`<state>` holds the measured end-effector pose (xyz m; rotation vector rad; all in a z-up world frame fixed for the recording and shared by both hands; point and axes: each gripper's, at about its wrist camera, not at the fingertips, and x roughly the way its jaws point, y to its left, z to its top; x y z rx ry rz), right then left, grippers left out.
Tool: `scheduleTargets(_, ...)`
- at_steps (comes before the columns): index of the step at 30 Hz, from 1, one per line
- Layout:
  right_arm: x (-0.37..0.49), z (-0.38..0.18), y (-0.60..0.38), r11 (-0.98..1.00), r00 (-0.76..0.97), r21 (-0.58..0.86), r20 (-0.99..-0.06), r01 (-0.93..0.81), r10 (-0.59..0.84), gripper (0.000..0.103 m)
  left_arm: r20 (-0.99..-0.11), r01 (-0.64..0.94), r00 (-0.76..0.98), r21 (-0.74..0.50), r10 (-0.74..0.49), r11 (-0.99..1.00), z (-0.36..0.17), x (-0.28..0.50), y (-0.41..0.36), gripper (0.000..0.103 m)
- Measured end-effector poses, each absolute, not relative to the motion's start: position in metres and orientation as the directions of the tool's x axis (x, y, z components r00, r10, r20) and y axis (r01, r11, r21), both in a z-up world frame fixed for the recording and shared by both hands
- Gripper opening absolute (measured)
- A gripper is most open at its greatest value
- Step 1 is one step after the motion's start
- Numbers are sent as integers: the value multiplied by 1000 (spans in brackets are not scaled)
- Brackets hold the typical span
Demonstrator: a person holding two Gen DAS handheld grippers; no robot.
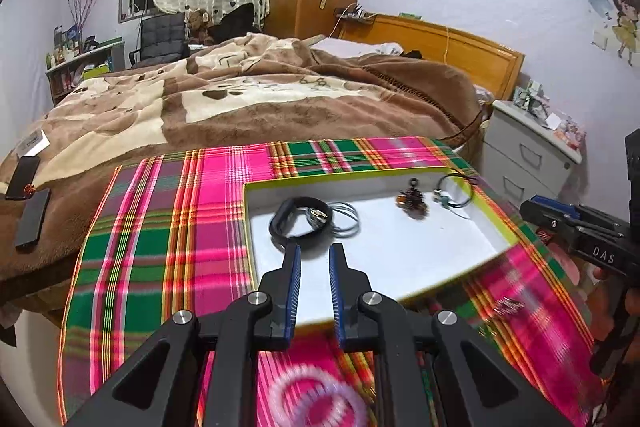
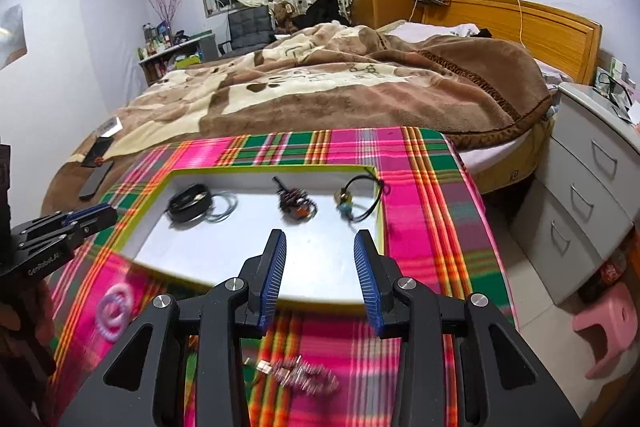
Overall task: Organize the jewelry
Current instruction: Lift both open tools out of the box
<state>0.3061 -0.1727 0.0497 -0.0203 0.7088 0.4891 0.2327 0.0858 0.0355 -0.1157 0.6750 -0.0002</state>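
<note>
Both grippers hang tilted downward over the near edge of the white tray, which sits on a pink-and-green plaid cloth at the foot of the bed. The right gripper has its blue pads spread wide with nothing between them. The left gripper holds its pads closer but still apart, with only bare tray showing in the gap.

Inside the tray I count three clusters of jewelry. A black band with thin grey hoops lies at the tray's far left. A dark beaded piece lies at its far middle. A black cord with beads lies at its far right corner. Outside the tray, on the cloth in front of it, lie two more items: a pink coiled ring off the near left corner and a blurred silvery chain piece before the near edge.

Only the right wrist view takes in the pink stool on the floor. The left wrist view alone shows the cartoon stickers on the wall. Two phones lie on the blanket left of the tray.
</note>
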Motion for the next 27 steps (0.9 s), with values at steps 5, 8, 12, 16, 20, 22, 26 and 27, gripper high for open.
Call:
scheduleTargets(5,270,57,-177,877,662,149,-602,-457,447,36,-595,-24,803,-99,-40,995,44,201,73,14)
scheduleTargets(8,248,59,-180,873,668,150,-588,-464,456,36,-585,-14,809,-103,-49,995,46,180,67,14)
scheduleTargets(12,221,58,-181,873,679,131,-579,-470,452,36,-571,-9,820,-87,-43,996,46,157,57,14)
scheduleTargets(16,201,57,-183,872,683,126,-572,-473,453,36,-560,-7,828,-71,-34,997,44,138,48,14)
scheduleTargets(20,181,54,-187,873,685,141,-566,-468,459,36,-552,-9,833,-66,-30,998,42,118,43,14)
scheduleTargets(22,171,52,-187,873,687,139,-564,-467,457,36,-553,-7,833,-67,-31,998,41,111,40,14)
scheduleTargets(26,158,47,-188,875,687,135,-569,-464,452,36,-561,3,827,-54,-33,999,36,96,34,14)
scheduleTargets(27,155,46,-188,876,686,136,-571,-463,451,36,-565,8,824,-54,-37,999,33,92,33,14)
